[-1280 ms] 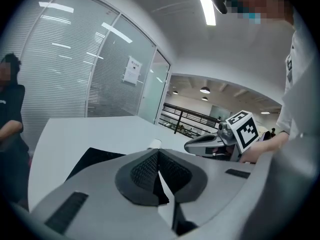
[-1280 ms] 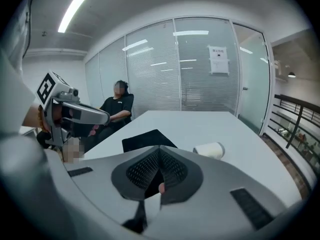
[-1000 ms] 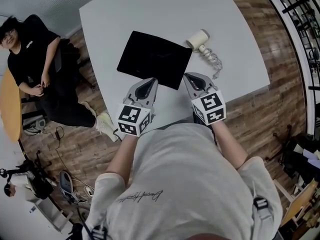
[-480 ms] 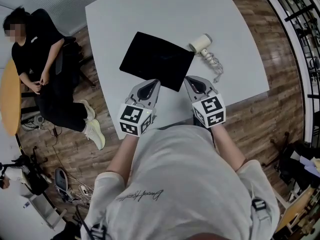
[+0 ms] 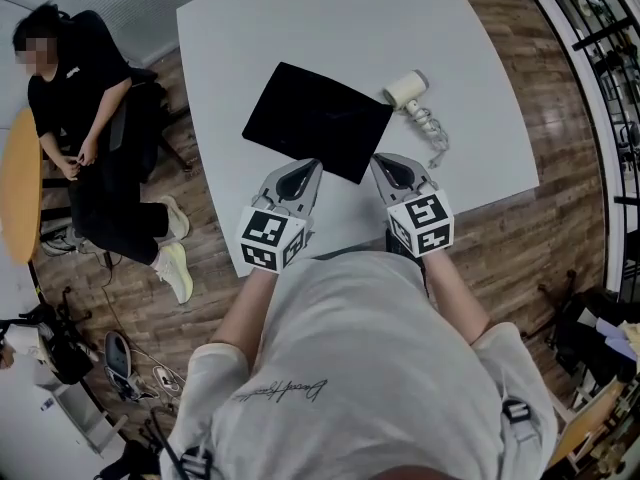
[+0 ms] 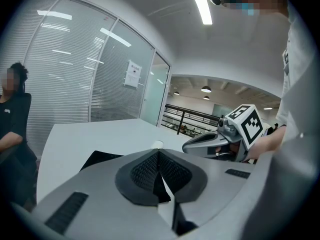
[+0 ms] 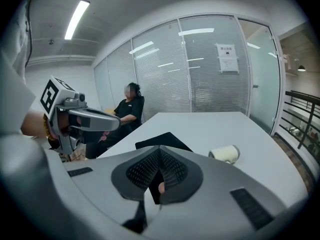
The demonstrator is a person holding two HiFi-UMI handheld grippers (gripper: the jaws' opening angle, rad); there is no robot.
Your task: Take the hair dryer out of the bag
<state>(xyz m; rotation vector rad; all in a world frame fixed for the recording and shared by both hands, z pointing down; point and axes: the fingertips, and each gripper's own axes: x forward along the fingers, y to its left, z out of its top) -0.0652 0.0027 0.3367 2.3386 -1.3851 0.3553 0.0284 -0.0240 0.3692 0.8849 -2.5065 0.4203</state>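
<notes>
1. Head view shows a black bag lying flat on the white table. The hair dryer lies on the table just beside the bag's right corner, out in the open. Its curly cord runs toward the near edge of the table.
2. The left gripper and the right gripper sit side by side at the near edge of the table. Their tips are close to the near side of the bag. I cannot tell if they touch it.
3. The left gripper view and the right gripper view both show the jaws squeezed together. Nothing is in them.
4. Almost nothing has changed since a second ago. Both grippers are in the same spots, closed as before. The bag and the hair dryer have not moved on the table. The whole picture slid a little, as if the head turned a bit. The person in black sitting off to the left moved their legs.
5. I think this means the job is done. The hair dryer is already out of the bag, and the hands seem to be resting.
</notes>
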